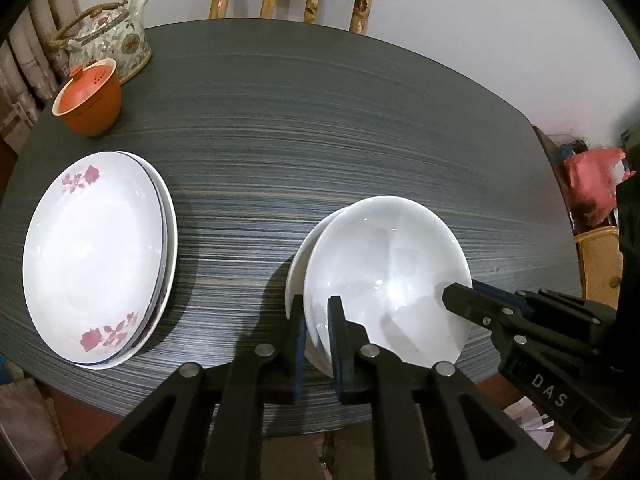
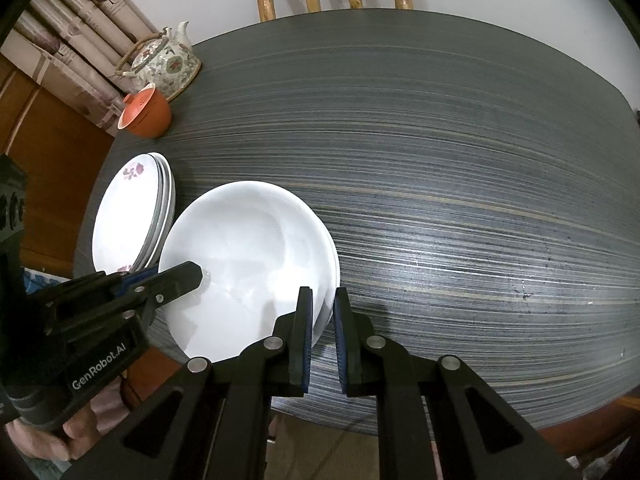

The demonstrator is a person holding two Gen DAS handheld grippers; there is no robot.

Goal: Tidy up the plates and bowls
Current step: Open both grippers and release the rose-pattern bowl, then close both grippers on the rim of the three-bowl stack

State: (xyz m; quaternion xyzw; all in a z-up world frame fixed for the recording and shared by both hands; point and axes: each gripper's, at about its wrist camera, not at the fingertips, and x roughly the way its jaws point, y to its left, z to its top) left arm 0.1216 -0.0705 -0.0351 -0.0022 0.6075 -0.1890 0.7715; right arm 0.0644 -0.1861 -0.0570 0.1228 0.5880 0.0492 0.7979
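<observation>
Left wrist view: white bowls point(image 1: 384, 276) stacked at near worktop point(image 1: 320, 128) edge. Left gripper point(image 1: 318, 344) jaws clamp near-left rim; right gripper point(image 2: 323, 336) jaws clamp opposite rim — both clenched on top bowl. Plate stack point(image 1: 96, 256) beside, leftward. Beyond: broad bare surface; orange cup point(image 1: 88, 100), teapot point(image 1: 112, 36) at far-left corner.

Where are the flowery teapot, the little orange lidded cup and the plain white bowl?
Flowery ceramic teapot point(image 1: 116, 40): left wrist view, on its belly.
Little orange lidded cup point(image 1: 90, 100): left wrist view, on its side.
Plain white bowl point(image 2: 248, 252): right wrist view, on its inside.
</observation>
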